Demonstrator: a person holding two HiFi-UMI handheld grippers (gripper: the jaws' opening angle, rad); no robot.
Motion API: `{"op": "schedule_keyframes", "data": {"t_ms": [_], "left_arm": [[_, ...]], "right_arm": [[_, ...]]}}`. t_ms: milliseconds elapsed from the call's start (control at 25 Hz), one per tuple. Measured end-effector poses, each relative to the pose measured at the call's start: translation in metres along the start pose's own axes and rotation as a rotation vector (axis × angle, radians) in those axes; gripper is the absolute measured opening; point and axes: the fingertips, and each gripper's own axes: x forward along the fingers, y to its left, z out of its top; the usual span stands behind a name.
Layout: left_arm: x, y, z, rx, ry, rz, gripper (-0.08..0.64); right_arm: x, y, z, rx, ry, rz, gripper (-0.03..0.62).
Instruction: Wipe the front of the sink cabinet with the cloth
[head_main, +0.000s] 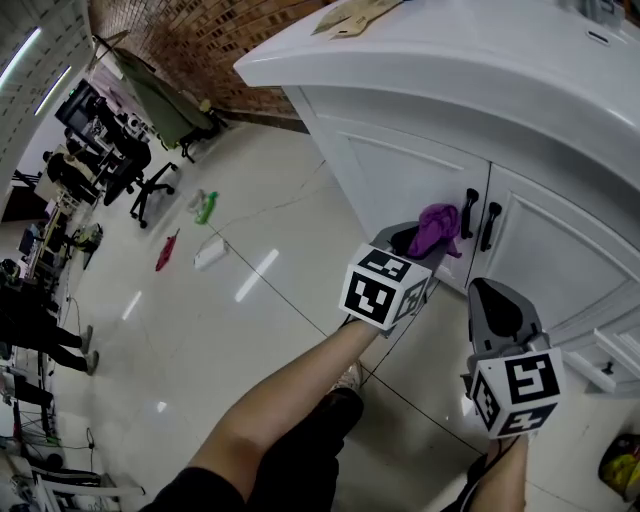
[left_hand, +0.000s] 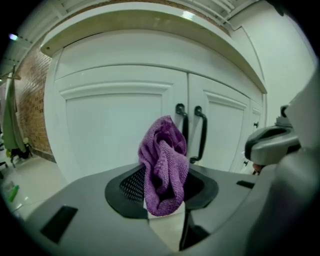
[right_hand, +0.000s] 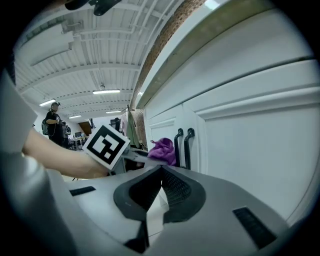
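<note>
While the jaws of the left gripper (head_main: 402, 243) were clamped on the purple cloth (left_hand: 162, 165), only a bunched wad of it stood out past their tips, folded over on itself and not spread flat. It lay straight ahead of the jaws, at the seam where the two doors of the sink cabinet (left_hand: 115, 85) met, in front of the pair of black handles (left_hand: 201, 132). Wiping well from there probably meant pressing that soft wad, not the hard jaw tips, flat against the panel. Long strokes across the left door (left_hand: 110, 135), to the left of the jaws, would suit, with the wad lifted clear of the handles so the fabric did not snag. The grip looked firm enough, though a wad this small would cover little at each pass. The right gripper (right_hand: 161, 172) had its jaws together on nothing and sat beside the left one, facing the right door (right_hand: 260, 150). It would do best to keep out of the sweep. No view showed whether the cloth was already touching the door or just short of it. How much fabric sat inside the jaws was hidden by the wad itself. The counter (head_main: 480, 70) above the jaws hid any sink, and the foot of the cabinet was cut off below the left gripper's body.
</note>
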Motion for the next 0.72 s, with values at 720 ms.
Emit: {"op": "schedule_keyframes", "data": {"t_ms": [720], "left_arm": [[-0.028,0.194,-0.012,-0.075,0.079,0.403,0.15]], "right_arm": [[0.017,0.016,-0.019,-0.017,0.058,0.038,0.002]]}}
